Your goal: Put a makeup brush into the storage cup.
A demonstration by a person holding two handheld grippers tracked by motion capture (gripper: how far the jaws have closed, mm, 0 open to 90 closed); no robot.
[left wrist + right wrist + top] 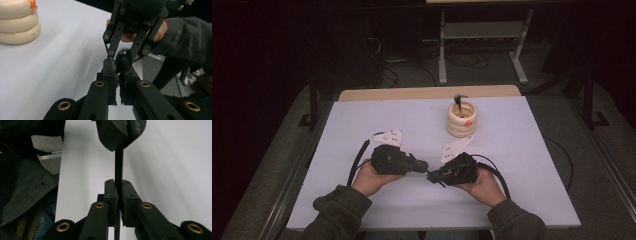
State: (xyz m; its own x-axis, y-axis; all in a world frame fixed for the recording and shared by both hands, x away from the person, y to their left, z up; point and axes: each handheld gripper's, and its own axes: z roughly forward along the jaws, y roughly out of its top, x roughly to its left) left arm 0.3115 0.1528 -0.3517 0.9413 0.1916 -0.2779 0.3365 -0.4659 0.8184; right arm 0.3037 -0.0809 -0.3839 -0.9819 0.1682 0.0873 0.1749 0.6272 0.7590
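A thin black brush [428, 171] spans the small gap between my two grippers over the front middle of the white table [362, 125]. My right gripper [432, 176] is shut on its slim handle [119, 162], which runs straight up from the jaws [118, 182]. My left gripper [424, 166] faces it tip to tip and is shut on the other end. In the left gripper view a fuzzy black tuft [123, 61] sits just past its closed jaws [117, 67]. The left gripper's pads [110, 135] clamp the top of the handle in the right gripper view.
A cream ribbed cup [462, 120] stands behind the grippers at centre right, with another dark brush [458, 101] upright in it; it appears as the cream cup [17, 22] at upper left in the left gripper view. Cables trail from both grippers. Table edges lie close on both sides.
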